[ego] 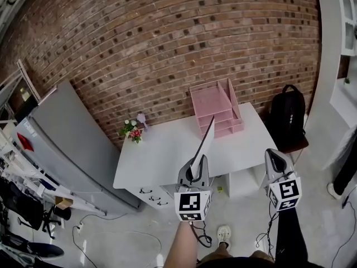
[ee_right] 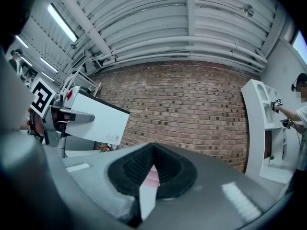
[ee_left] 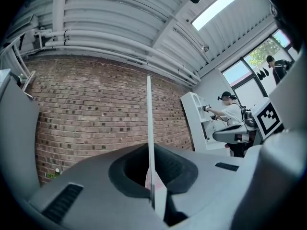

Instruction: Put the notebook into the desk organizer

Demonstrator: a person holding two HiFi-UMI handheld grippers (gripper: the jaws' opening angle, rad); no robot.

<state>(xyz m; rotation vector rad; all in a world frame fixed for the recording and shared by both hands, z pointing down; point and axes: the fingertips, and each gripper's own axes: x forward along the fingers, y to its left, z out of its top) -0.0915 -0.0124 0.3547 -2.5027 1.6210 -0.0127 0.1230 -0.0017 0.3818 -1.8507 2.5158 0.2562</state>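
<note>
My left gripper (ego: 194, 166) is shut on the lower edge of a thin white notebook (ego: 204, 143), which stands upright and tilted over the front of the white table (ego: 162, 155). In the left gripper view the notebook (ee_left: 149, 128) shows edge-on as a thin line rising from my left gripper (ee_left: 149, 178). The pink desk organizer (ego: 216, 108) stands at the table's back right, against the brick wall. My right gripper (ego: 273, 155) hangs right of the table, shut and holding nothing. The right gripper view shows my right gripper (ee_right: 152, 152) and the held notebook (ee_right: 98, 121) at left.
A small bunch of flowers (ego: 133, 131) sits at the table's back left. A black backpack (ego: 288, 116) rests on a seat right of the table. A grey cabinet (ego: 67, 144) stands at left. A person (ee_left: 231, 115) works at a white shelf.
</note>
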